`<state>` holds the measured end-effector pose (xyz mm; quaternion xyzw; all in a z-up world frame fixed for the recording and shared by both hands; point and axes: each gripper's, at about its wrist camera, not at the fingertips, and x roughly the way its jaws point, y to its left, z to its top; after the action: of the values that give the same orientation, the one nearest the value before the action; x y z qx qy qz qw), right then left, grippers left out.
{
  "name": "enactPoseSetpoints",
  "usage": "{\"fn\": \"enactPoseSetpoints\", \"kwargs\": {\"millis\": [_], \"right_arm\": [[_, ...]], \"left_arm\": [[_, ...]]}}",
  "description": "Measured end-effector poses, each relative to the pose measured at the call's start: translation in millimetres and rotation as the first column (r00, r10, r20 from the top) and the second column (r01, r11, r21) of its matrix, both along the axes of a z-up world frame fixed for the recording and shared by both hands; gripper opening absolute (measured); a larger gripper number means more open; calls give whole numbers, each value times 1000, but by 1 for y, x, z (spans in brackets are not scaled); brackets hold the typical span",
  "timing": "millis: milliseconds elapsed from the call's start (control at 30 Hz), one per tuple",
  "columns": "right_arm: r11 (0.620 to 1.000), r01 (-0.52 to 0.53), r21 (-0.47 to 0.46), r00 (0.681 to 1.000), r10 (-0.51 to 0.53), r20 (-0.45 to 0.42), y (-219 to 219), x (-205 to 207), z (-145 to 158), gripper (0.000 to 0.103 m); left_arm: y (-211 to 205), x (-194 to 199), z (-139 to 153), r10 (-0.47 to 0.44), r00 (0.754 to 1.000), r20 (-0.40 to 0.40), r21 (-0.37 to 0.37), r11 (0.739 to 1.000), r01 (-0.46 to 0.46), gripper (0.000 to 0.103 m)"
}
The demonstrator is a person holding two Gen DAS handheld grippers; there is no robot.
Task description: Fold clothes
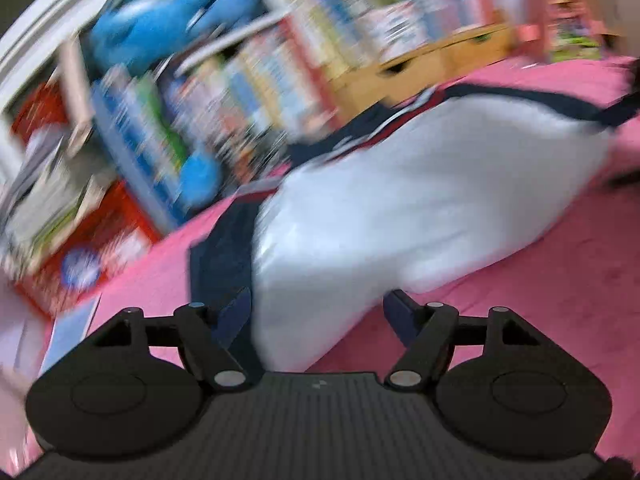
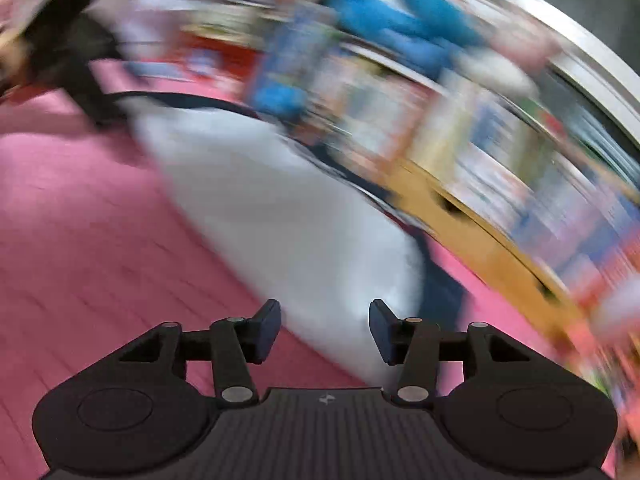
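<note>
Pink matting [image 1: 520, 300] covers the floor of a room whose far side is lined with a shelf unit [image 1: 280, 60] packed with boxes and books; both views are heavily motion-blurred, so fine detail there cannot be read. A blue soft toy [image 1: 160, 12] sits on top of the shelf unit.

The task item is a white garment [image 1: 400, 200] with dark navy trim. It lies spread on the matting, on the near side of the shelf unit and roughly parallel to its base. The navy collar or neck area faces the shelf unit; one navy sleeve or side panel [image 1: 224, 256] lies at the garment's left end.

Left gripper [image 1: 316, 316]: jaws apart, with the near left corner of the garment lying between them. The pads do not appear to press the cloth, so this reads as not yet grasped.

Right gripper [image 2: 324, 328]: jaws partly apart, straddling the near right edge of the garment [image 2: 280, 220]. No clamping contact is visible; treat as released.

Progress assessment: the garment appears laid out flat, which suits the start of a fold. No fold line or doubled layer is visible. Judged remaining: close both grippers on the near edge, carry it over, then complete further folds.
</note>
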<state>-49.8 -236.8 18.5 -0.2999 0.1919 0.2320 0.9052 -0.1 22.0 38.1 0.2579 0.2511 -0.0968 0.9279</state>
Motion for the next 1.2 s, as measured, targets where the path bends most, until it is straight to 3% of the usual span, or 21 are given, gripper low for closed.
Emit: {"fn": "enactPoseSetpoints", "kwargs": {"millis": [100,200,400,467,533,600,700,733,767,833,1033,1200], "right_arm": [[991,-121,-58,993,121,-4,53,15,-13,49],[981,-149,-125,987,155,40,87,28,-27,31],[989,-131,-74,988,136,76,73,24,-9,22],[985,-148,-85,984,155,84,65,18,-7,22],[980,-164,-109,981,174,90,56,8,-6,26],[972,-179,-151,976,195,97,58,5,-11,31],[954,-208,-215,965,237,116,65,4,-18,51],[942,-229,-245,955,266,129,71,7,-23,52],[932,-244,-268,950,285,126,76,11,-26,51],[918,-244,-312,953,287,99,83,21,-33,18],[920,-164,-356,983,184,24,37,32,-34,10],[924,7,-382,1000,0,21,-31,31,-38,10]], "left_arm": [[-21,-11,7,-94,995,37,29,995,93,74],[-33,-13,8,-179,984,24,18,984,179,74],[-66,-8,-27,-348,937,-7,121,930,346,74],[-73,-2,-36,-375,927,-28,158,914,374,51],[-75,5,-38,-383,923,-43,168,908,385,44],[-77,14,-36,-387,920,-60,160,906,391,43],[-79,25,-36,-400,911,-94,177,894,411,42],[-78,27,-36,-402,908,-114,175,892,417,41],[-75,31,-34,-398,907,-138,162,894,417,41],[-64,38,-29,-368,909,-193,124,910,395,41],[12,46,-21,-183,949,-256,58,977,204,42],[66,29,-18,-32,965,-260,95,994,58,42]]}}
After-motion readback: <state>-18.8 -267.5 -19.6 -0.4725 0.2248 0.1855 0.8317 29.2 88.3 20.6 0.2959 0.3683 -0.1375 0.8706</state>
